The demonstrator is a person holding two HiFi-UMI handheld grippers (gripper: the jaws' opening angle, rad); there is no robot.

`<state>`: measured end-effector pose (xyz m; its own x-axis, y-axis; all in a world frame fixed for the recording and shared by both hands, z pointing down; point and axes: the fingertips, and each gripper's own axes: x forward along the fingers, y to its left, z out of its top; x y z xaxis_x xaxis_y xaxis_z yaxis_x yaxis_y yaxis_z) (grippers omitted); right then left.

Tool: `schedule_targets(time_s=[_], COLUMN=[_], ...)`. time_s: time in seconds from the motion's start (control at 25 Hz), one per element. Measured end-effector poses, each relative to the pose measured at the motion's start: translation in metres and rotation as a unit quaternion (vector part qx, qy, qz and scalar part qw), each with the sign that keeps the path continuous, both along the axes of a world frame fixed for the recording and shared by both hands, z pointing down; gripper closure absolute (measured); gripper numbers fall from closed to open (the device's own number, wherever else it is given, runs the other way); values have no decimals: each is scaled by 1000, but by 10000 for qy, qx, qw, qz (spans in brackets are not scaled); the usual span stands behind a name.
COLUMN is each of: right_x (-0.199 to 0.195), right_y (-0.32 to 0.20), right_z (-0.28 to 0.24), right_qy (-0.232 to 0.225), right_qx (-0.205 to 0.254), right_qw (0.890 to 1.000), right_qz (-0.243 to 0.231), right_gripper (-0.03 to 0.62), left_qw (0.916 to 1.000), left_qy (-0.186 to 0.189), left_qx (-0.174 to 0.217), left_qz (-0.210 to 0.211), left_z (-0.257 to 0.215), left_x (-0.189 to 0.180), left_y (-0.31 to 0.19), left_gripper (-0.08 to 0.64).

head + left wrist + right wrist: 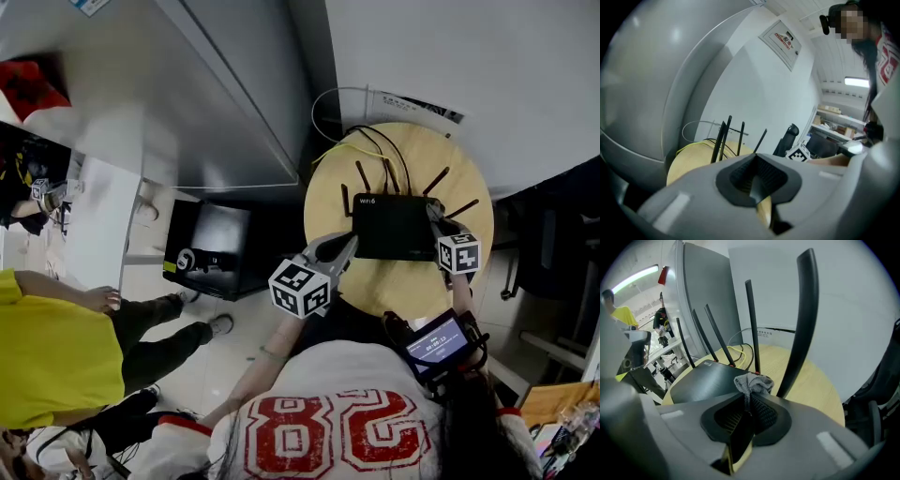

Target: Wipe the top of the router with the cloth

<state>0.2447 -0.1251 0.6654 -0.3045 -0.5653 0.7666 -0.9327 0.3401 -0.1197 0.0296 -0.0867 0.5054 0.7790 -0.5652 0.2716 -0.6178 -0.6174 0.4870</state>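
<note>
Grey cloth (752, 382) pinched, right gripper (747, 405) (unclear overhead)

I see a round wooden surface (398, 286) with a yellow cable (339, 150) trailing over its far left edge and a thin white wire loop (322, 111) just beyond. To its left a black box (211, 251) sits on the floor, and further left is a person in a yellow shirt (52, 352); a dark chair (542, 246) stands to its right

Office-type workroom around me: white partition walls (754, 93), framed notice (782, 40), strip light (856, 82), stocked shelves (832, 123), swivel chair (789, 138), small round table (330, 192).
</note>
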Motion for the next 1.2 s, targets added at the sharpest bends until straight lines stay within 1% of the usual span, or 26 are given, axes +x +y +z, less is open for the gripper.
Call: schedule_targets(time_s=[0.16,0.36,0.64,0.84,0.96,1.04,1.2], right_x=[6,5,-3,-10,-12,-9,14], right_y=[23,59,106,130,137,135,120], right_z=[-2,-3,-3,-1,0,-3,-10], right_qy=[-176,-368,-677,-868,-910,-902,-810], right_qx=[9,-29,-72,-130,-196,-160,2], right_qw=[9998,9990,9961,9937,9933,9935,9933], right_qz=[113,240,563,693,687,682,822], right_gripper=[554,554,554,554,554,554,554], left_qw=[9999,9994,9987,9982,9981,9983,9989], left_qy=[10,41,92,94,99,83,52], left_qx=[34,52,80,65,48,45,42], left_qz=[96,334,501,591,604,578,460], left_z=[-3,-4,-6,-4,-4,-3,-2], left_x=[15,34,50,57,58,56,52], left_y=[5,10,13,18,20,20,19], left_gripper=[557,557,558,557,557,557,557])
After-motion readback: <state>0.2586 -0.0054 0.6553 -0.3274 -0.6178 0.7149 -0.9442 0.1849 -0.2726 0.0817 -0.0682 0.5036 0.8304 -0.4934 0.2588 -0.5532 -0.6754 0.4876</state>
